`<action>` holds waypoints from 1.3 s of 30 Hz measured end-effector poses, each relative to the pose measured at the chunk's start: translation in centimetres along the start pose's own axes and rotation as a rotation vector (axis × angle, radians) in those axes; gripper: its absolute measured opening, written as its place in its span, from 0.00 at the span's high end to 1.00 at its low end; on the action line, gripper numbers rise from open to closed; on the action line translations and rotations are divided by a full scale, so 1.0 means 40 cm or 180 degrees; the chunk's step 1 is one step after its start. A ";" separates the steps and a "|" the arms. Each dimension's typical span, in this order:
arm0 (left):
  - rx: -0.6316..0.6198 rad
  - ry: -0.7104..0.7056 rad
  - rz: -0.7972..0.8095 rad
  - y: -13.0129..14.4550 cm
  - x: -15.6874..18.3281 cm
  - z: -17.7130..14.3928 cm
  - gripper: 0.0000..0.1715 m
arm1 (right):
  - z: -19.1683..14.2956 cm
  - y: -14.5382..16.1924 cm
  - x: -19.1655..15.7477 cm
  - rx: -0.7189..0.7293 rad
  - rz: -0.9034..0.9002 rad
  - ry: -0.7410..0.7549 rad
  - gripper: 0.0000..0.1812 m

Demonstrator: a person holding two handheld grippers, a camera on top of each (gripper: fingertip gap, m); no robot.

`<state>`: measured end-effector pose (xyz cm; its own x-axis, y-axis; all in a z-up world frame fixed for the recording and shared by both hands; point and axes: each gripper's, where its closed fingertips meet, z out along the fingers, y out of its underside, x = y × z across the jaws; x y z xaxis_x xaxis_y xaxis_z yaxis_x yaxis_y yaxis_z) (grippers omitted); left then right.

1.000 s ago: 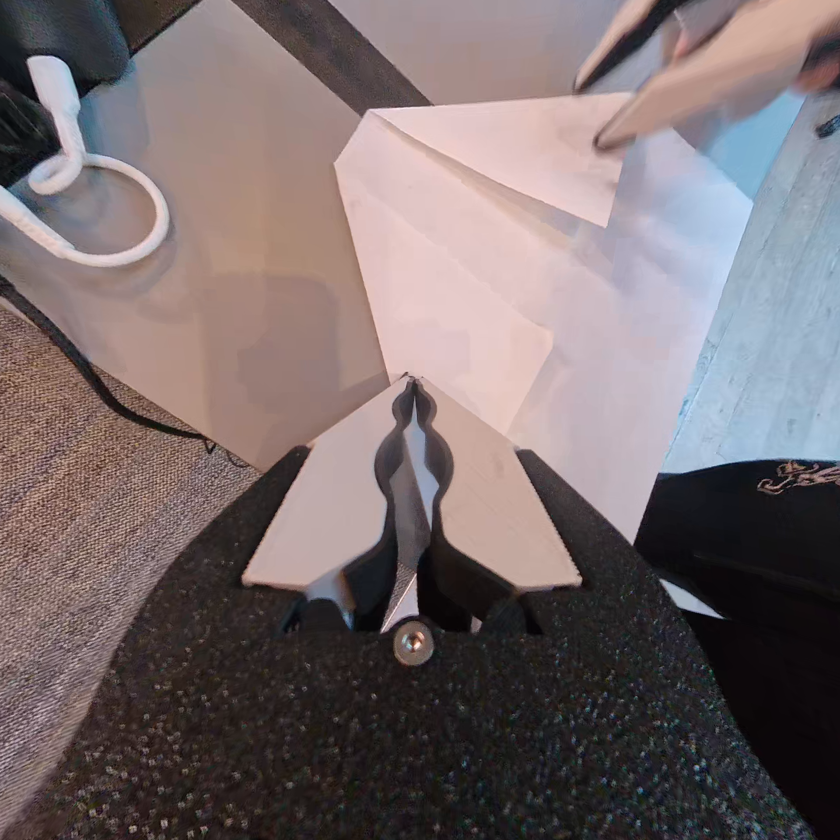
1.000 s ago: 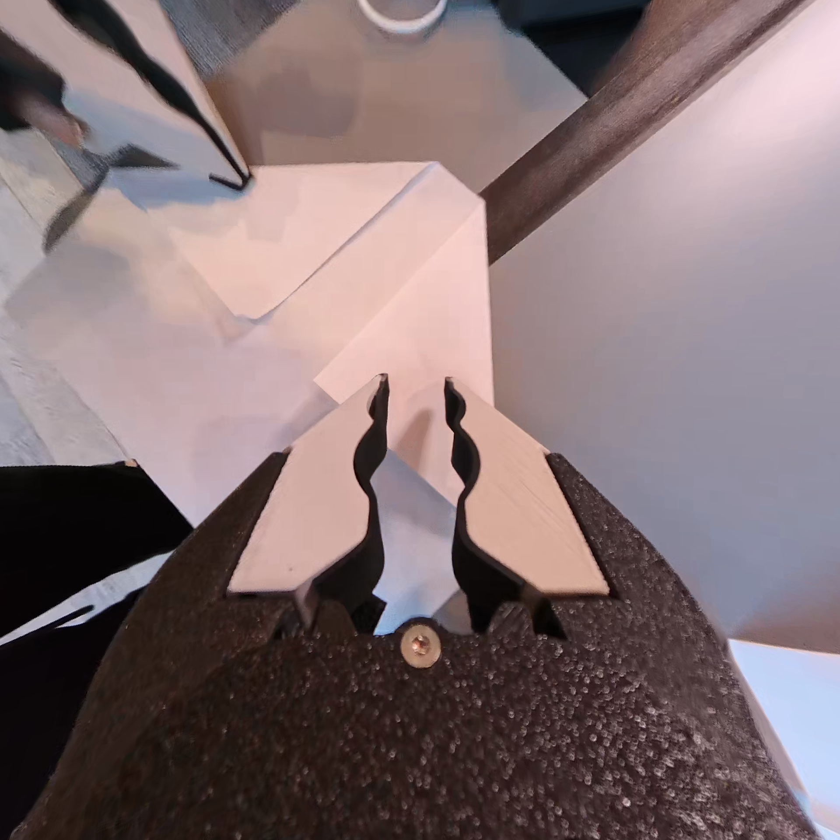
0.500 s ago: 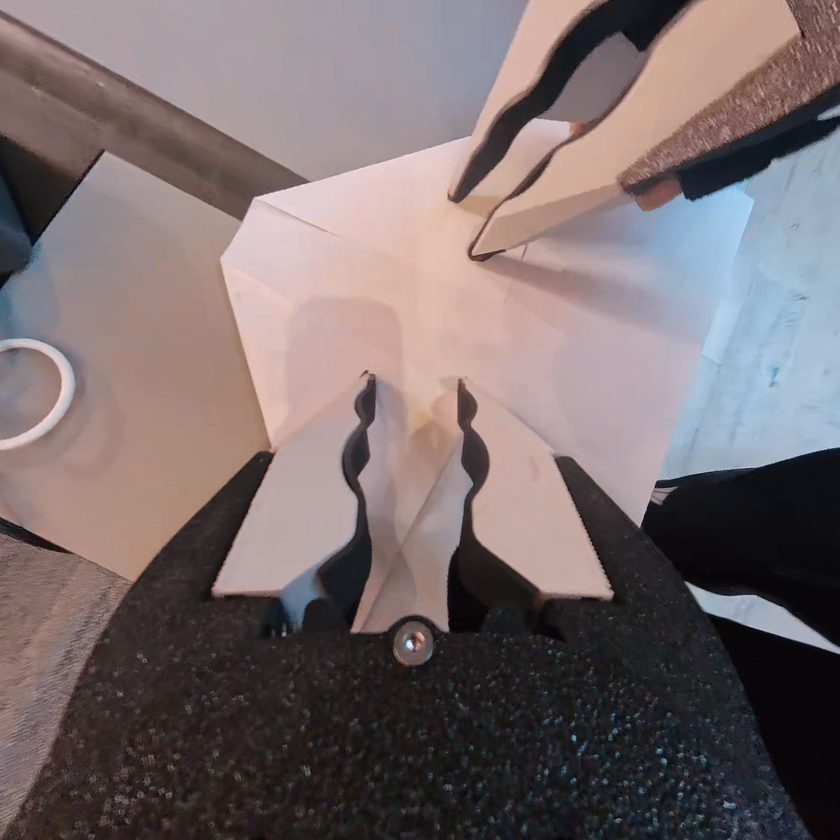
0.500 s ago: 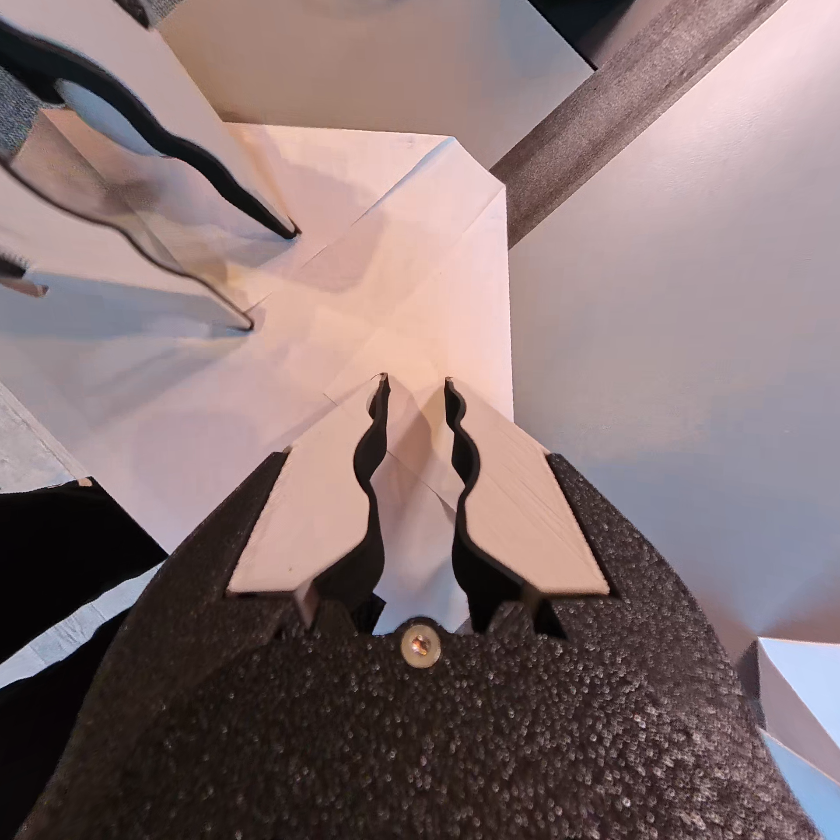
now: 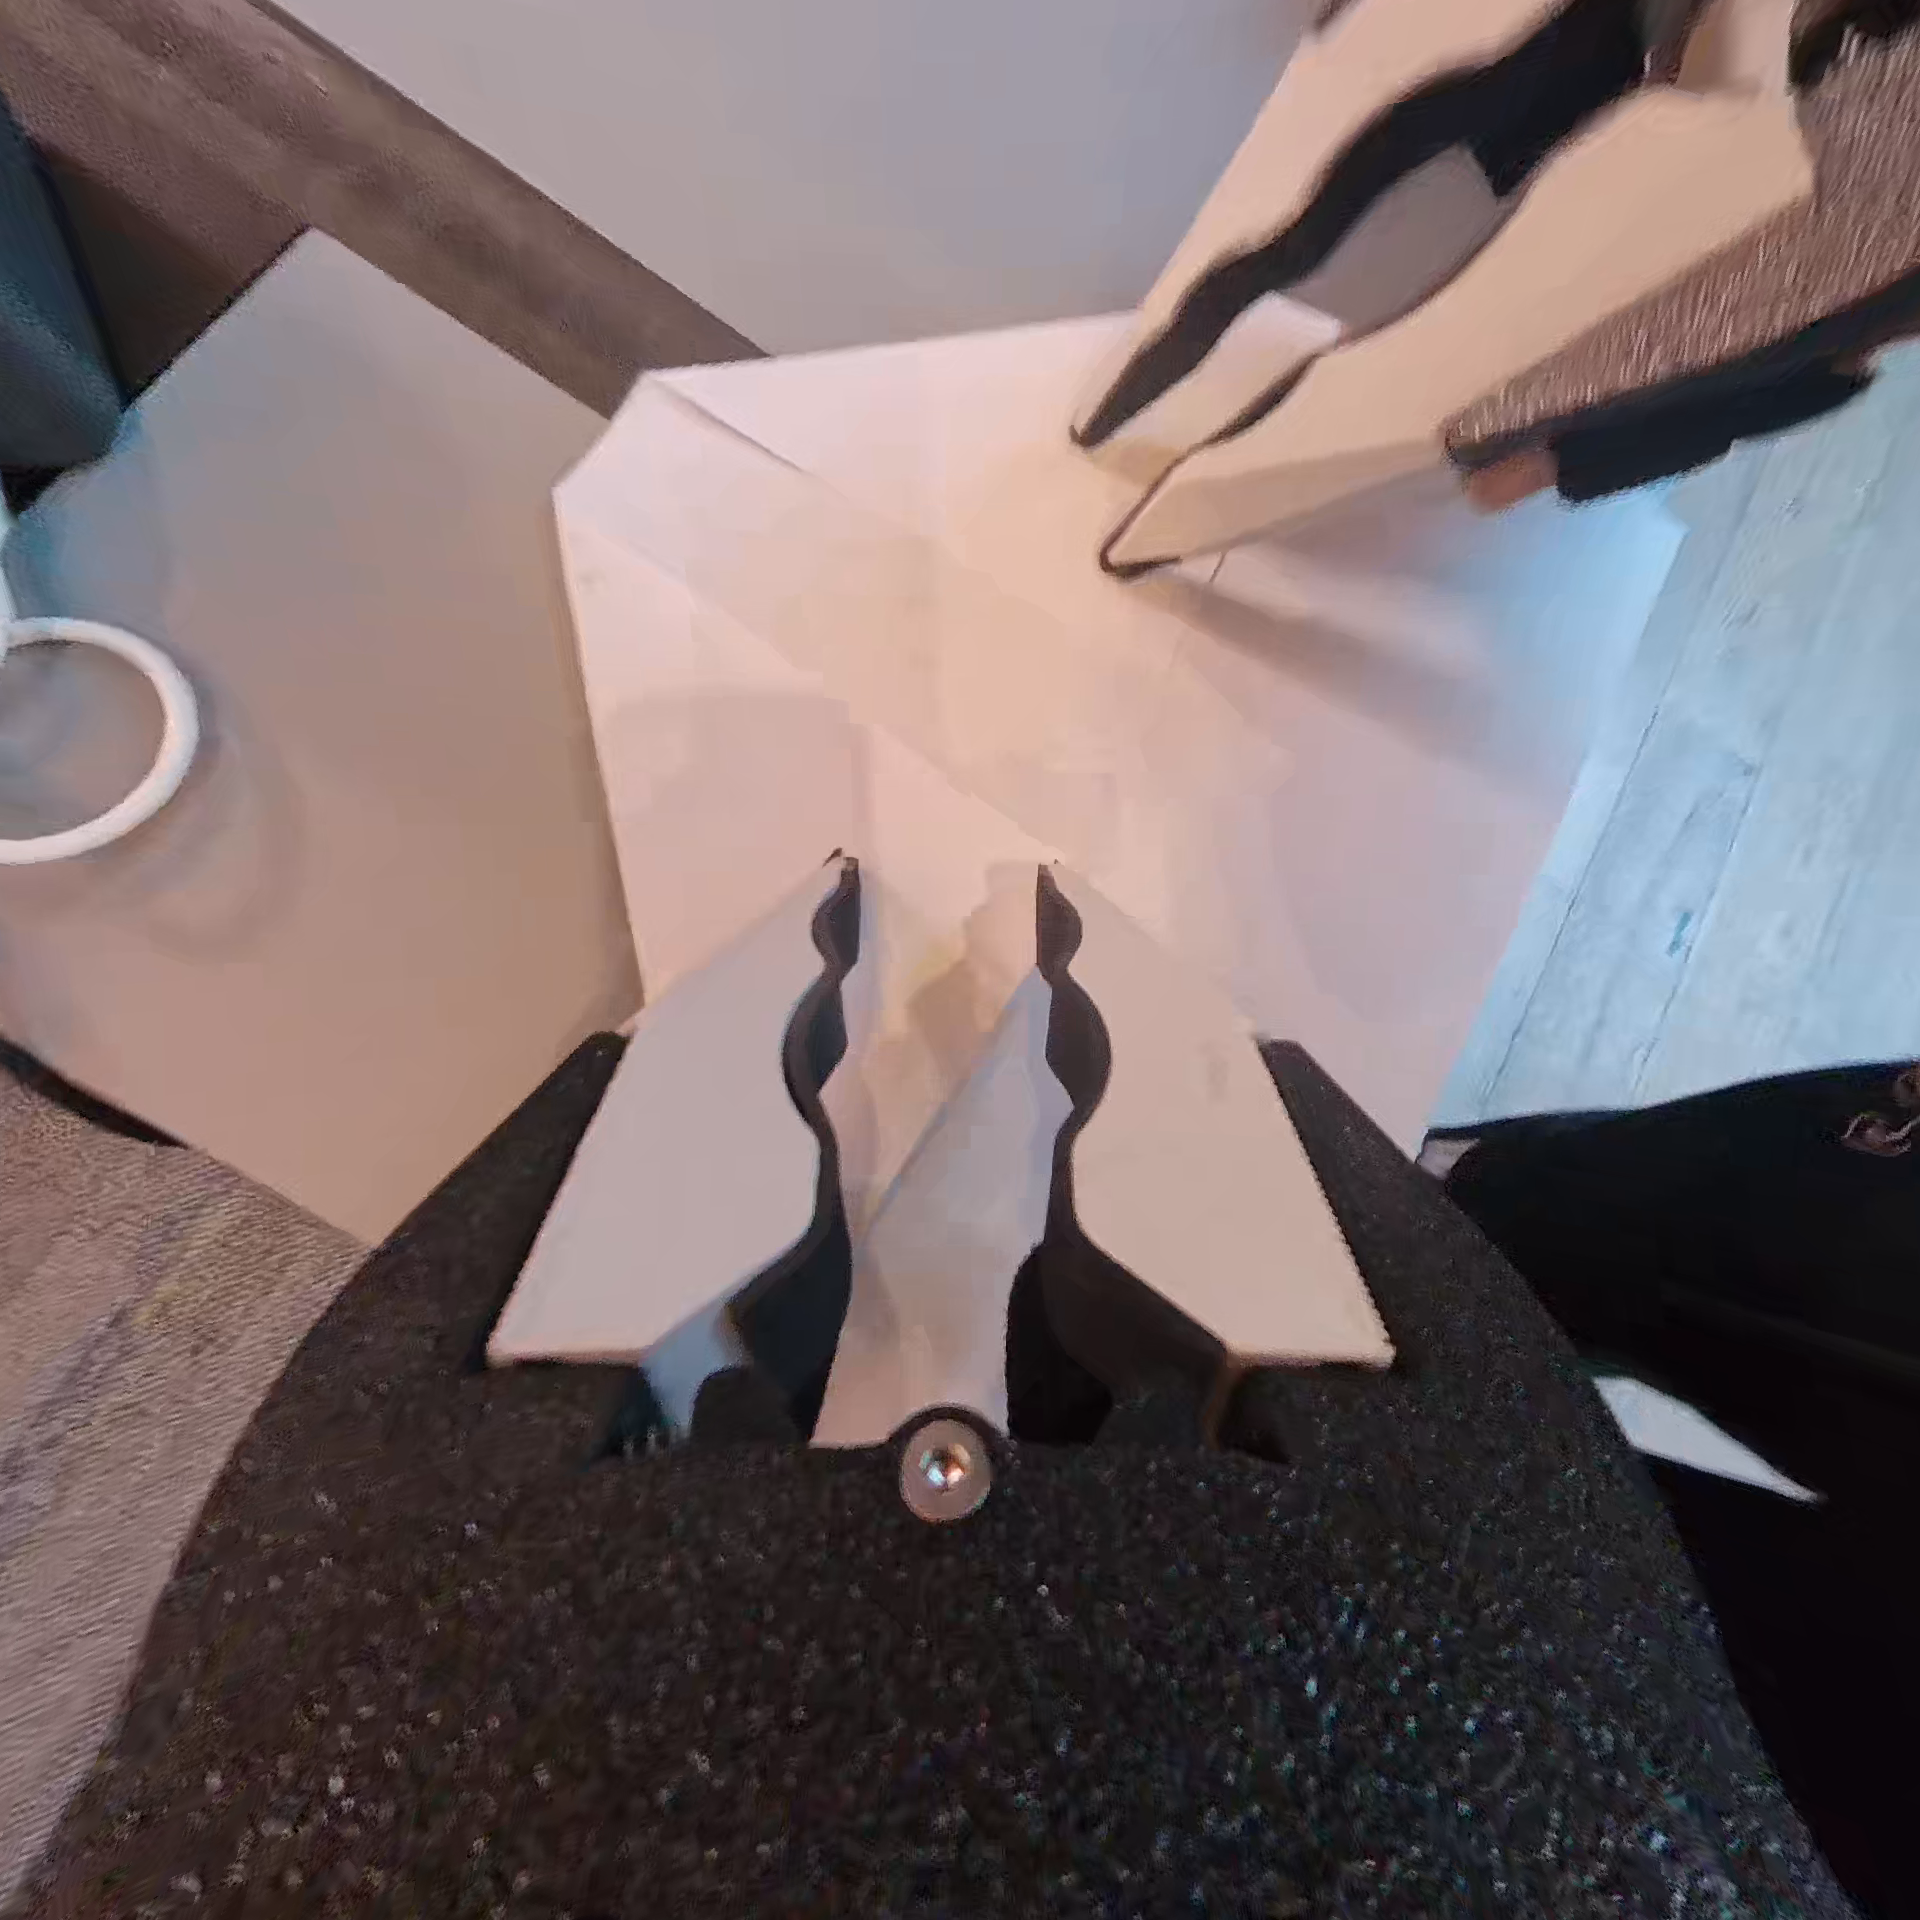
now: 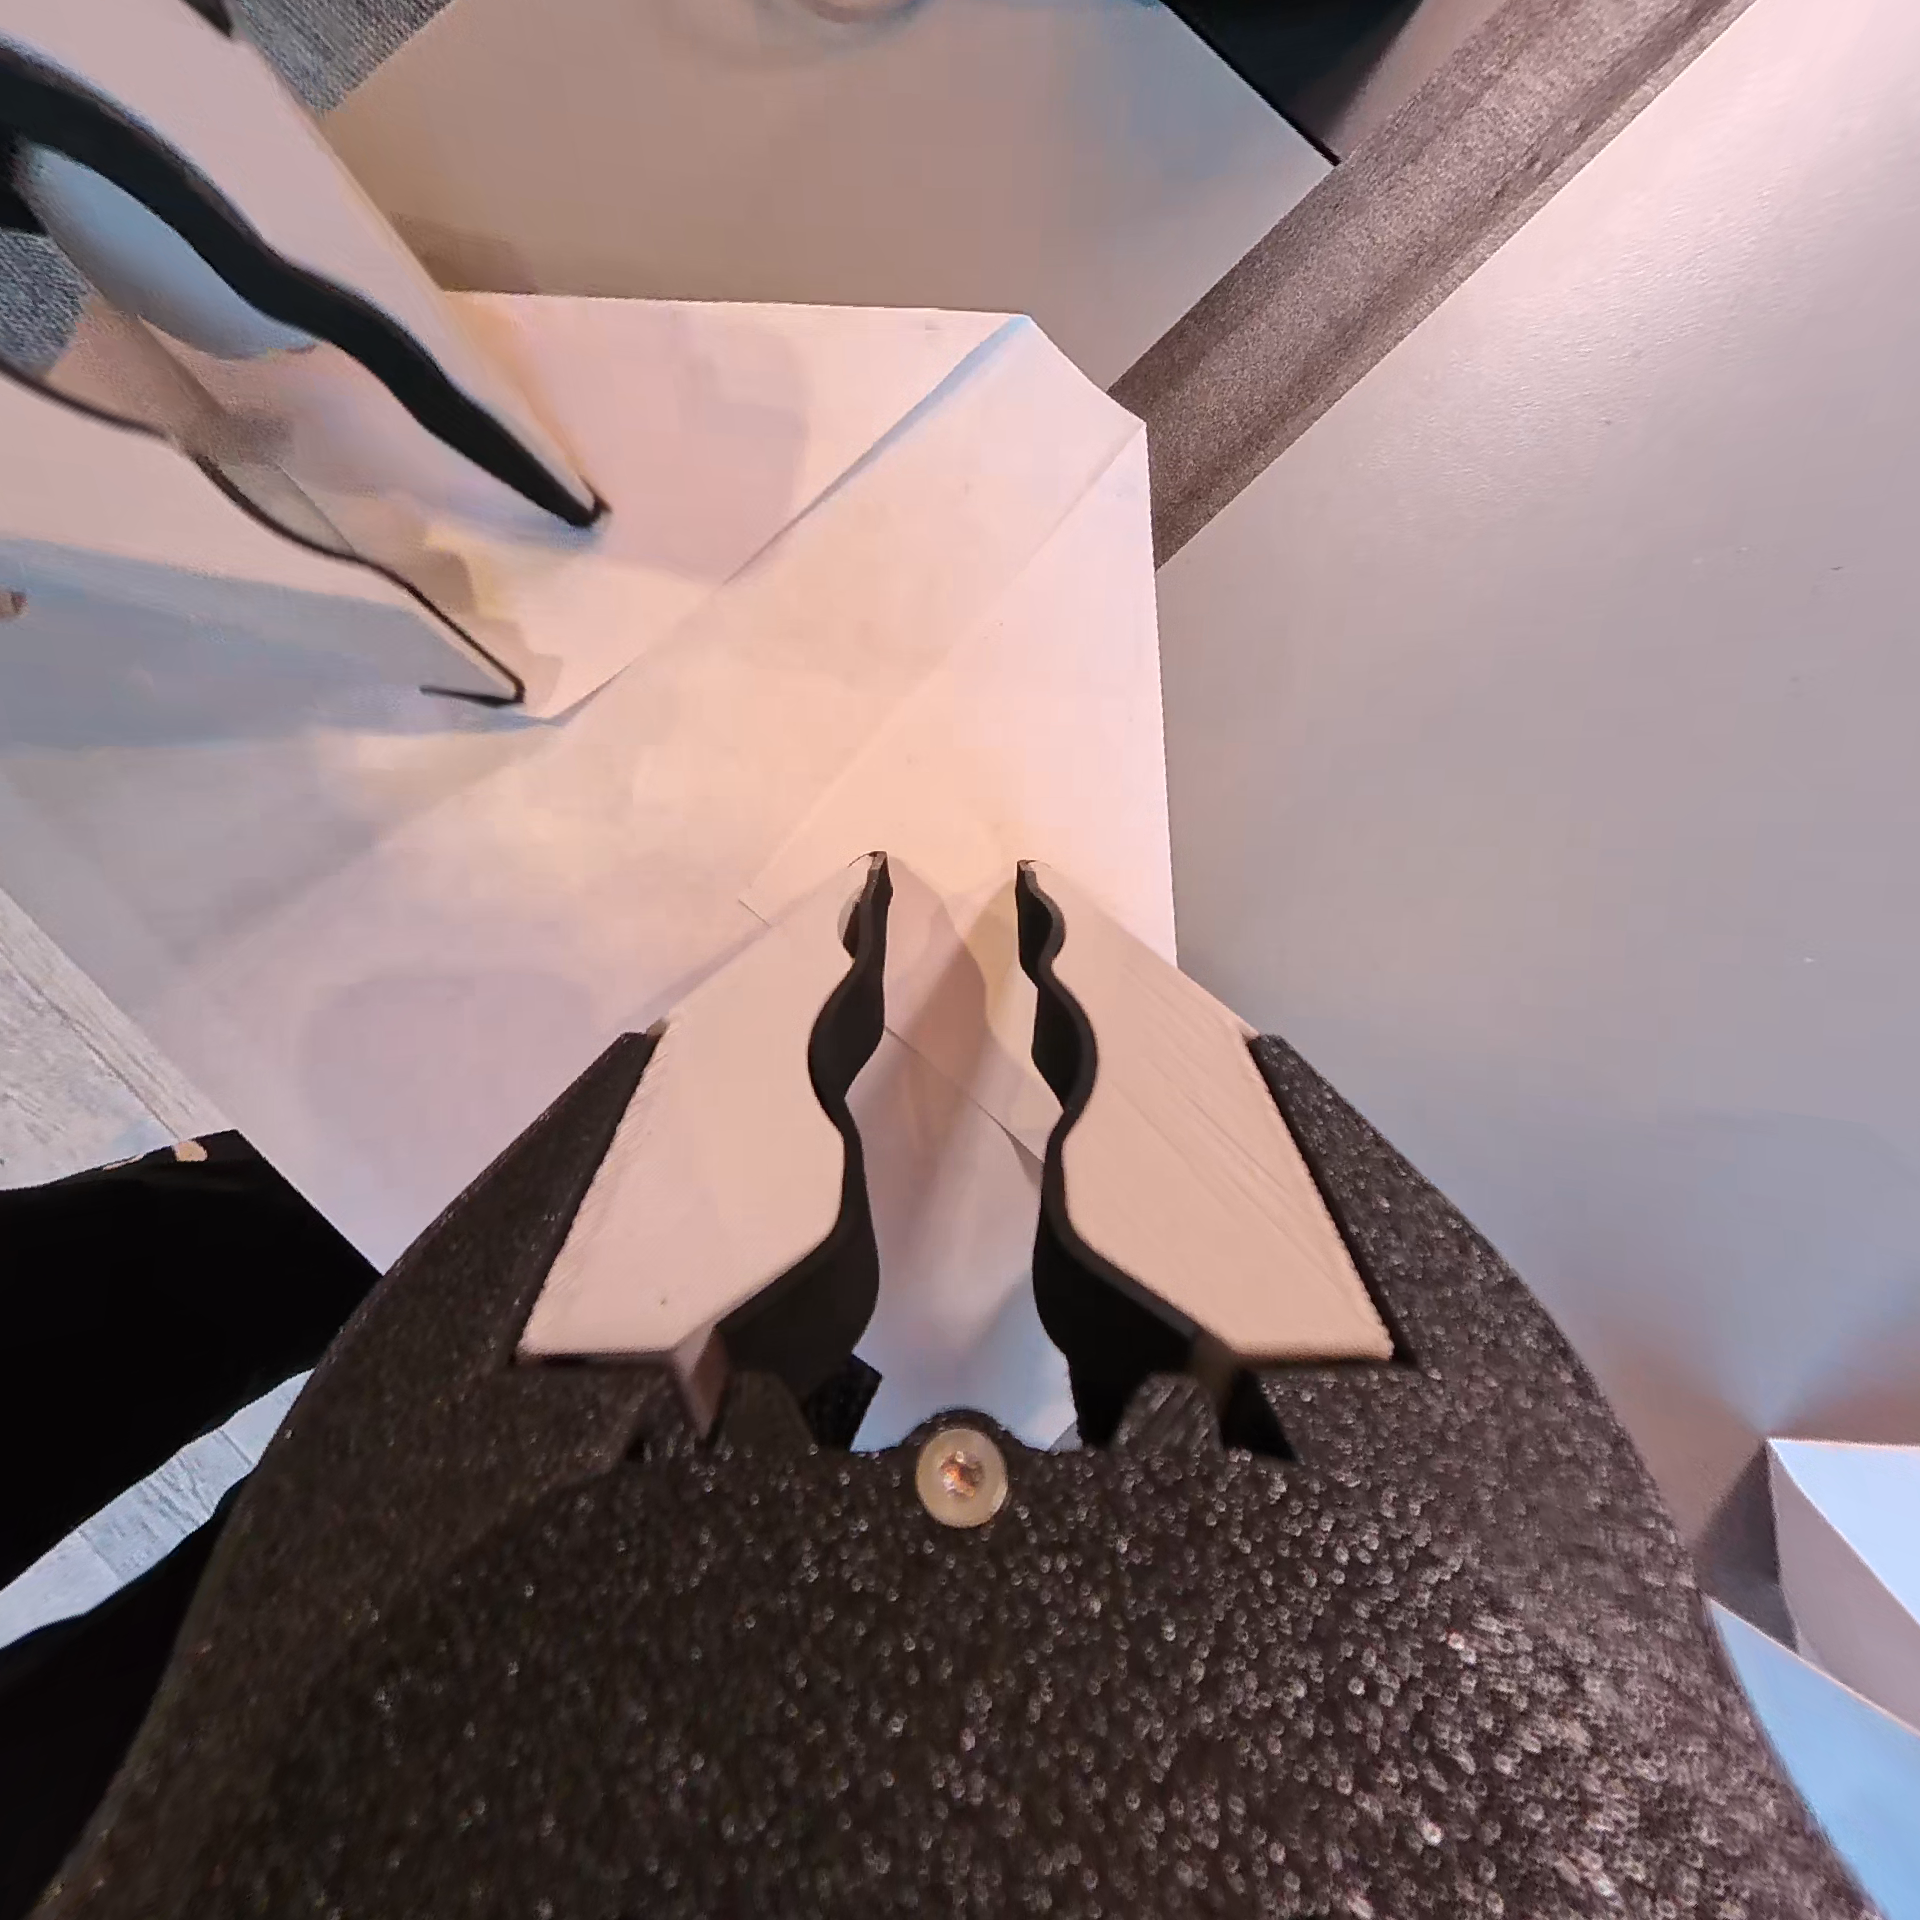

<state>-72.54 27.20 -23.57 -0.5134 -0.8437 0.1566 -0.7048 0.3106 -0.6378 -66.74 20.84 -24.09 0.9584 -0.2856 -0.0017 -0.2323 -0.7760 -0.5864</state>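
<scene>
A white sheet of paper (image 5: 935, 644) with folded corners and creases lies flat on a pale table. My left gripper (image 5: 945, 868) is open, its tips down on the sheet's near folded flap. My right gripper (image 6: 951, 868) is open too, its tips over the other folded flap of the paper (image 6: 727, 748) near the sheet's right edge. Each gripper shows in the other's view: the right one (image 5: 1101, 499) at the upper right, the left one (image 6: 551, 603) at the upper left, both resting on the sheet. Neither holds anything.
A white cable loop (image 5: 94, 738) lies on the table at the left. A dark gap (image 5: 395, 208) divides two tabletops; it shows in the right wrist view (image 6: 1403, 239) too. Grey carpet (image 5: 125, 1351) and pale floor (image 5: 1714, 810) lie beyond the edges. Dark clothing (image 5: 1714, 1299) is at the right.
My left gripper opened from shut and moved onto the sheet's flap. The folded corner now lies flat. My right gripper stayed open and moved slightly forward over the sheet.
</scene>
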 end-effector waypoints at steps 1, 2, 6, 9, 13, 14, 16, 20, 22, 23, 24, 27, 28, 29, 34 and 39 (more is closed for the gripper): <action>-0.0035 -0.0030 0.0113 0.005 0.004 0.005 0.80 | 0.000 0.000 0.000 -0.0001 0.0002 0.0005 0.87; -0.0044 -0.0090 0.0254 0.006 0.005 0.006 0.81 | 0.000 0.000 0.000 -0.0006 0.0004 0.0010 0.87; -0.0100 -0.0262 0.0517 0.008 0.009 0.008 0.82 | 0.000 0.001 0.000 -0.0005 0.0018 0.0051 0.87; -0.0095 -0.0344 0.0605 0.008 0.017 0.009 0.84 | -0.001 0.002 -0.001 0.0010 0.0048 0.0083 0.87; -0.0073 -0.0401 0.0602 0.012 0.027 0.010 0.91 | -0.001 0.002 -0.001 -0.0018 0.0107 0.0079 0.88; -0.0074 -0.0387 0.0499 0.013 0.026 0.010 0.90 | -0.002 0.002 -0.003 -0.0062 0.0124 0.0033 0.86; -0.0088 -0.0311 0.0260 0.014 0.024 0.009 0.89 | -0.013 -0.019 0.000 -0.0009 0.0221 -0.0061 0.81; -0.0136 -0.0228 0.0116 0.012 0.024 0.009 0.89 | -0.037 -0.057 0.057 0.0093 0.0489 -0.0087 0.75; -0.0130 -0.0147 -0.0081 0.009 0.027 0.009 0.89 | -0.017 -0.025 0.074 -0.0158 0.0564 -0.0148 0.66; -0.0118 -0.0076 -0.0224 0.007 0.029 0.008 0.88 | -0.006 -0.006 0.078 -0.0271 0.0546 -0.0156 0.63; -0.0105 -0.0012 -0.0389 0.005 0.027 0.007 0.88 | -0.003 -0.007 0.086 -0.0230 0.0437 -0.0074 0.65; 0.0018 0.0126 -0.0809 -0.009 0.016 -0.002 0.99 | 0.003 0.002 0.084 -0.0324 0.0102 0.0085 0.67; 0.0166 0.0085 -0.0898 -0.025 0.003 -0.012 1.00 | 0.003 0.001 0.079 -0.0309 0.0124 0.0090 0.69; 0.0292 0.0032 -0.0983 -0.040 -0.011 -0.023 1.00 | 0.002 0.002 0.078 -0.0299 0.0144 0.0107 0.71; 0.0324 -0.0126 -0.1151 -0.054 -0.073 -0.040 0.94 | -0.002 0.003 0.068 -0.0246 0.0183 0.0141 0.80; 0.0197 0.0217 -0.1244 -0.075 -0.111 -0.014 0.83 | -0.014 0.002 0.067 -0.0239 0.0146 -0.0016 0.99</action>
<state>-68.42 30.24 -21.92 -0.2454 -0.8614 0.4447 -0.8237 -0.0567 -0.5642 -64.28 19.70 -23.67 0.9472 -0.3191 -0.0314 -0.2876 -0.8022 -0.5233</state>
